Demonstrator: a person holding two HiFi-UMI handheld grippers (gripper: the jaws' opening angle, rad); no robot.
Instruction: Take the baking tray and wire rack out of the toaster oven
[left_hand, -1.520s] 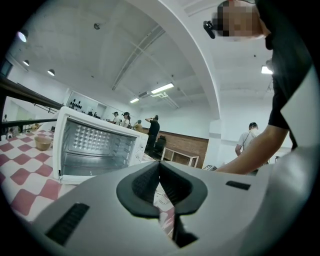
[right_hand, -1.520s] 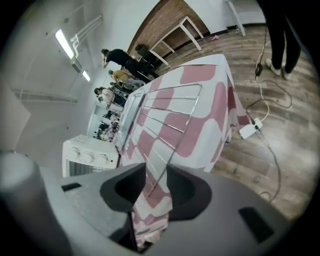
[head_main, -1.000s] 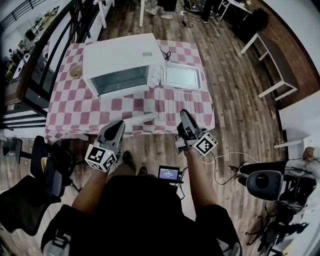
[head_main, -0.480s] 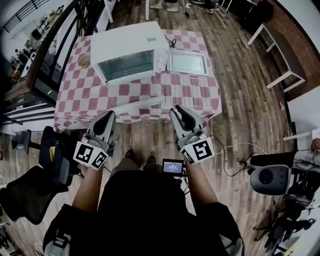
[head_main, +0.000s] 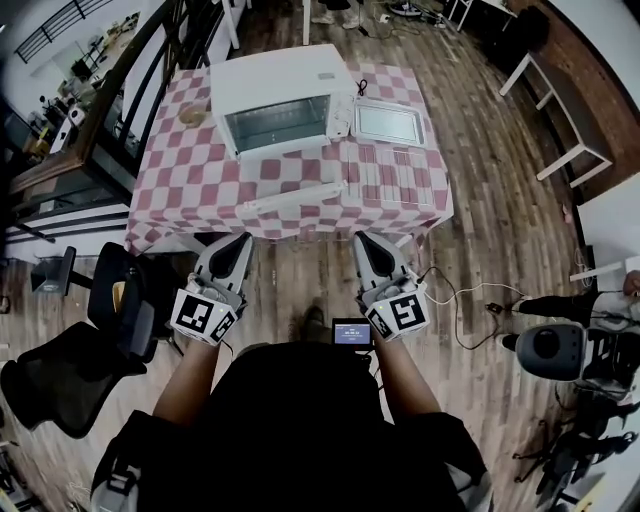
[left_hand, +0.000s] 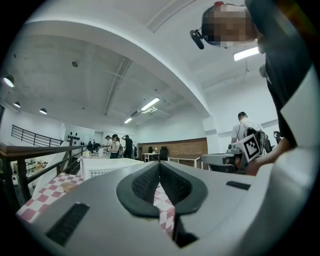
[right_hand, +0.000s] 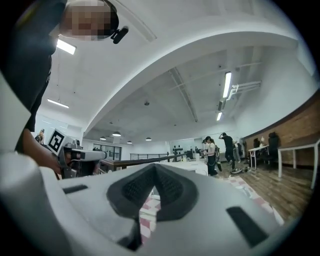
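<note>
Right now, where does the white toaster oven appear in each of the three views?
Head view: toaster oven at the top, slightly left of centre, on the table.
Left gripper view: toaster oven left of centre, a little below the middle, small.
Right gripper view: toaster oven right of centre, a little below the middle, small.
Shared landmark: the checked tablecloth under the oven, visible in all three views.

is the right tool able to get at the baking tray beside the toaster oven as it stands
Probably not from here: the right tool hangs shut short of the table, and the baking tray lies at its far side. Nothing covers it, though.
</note>
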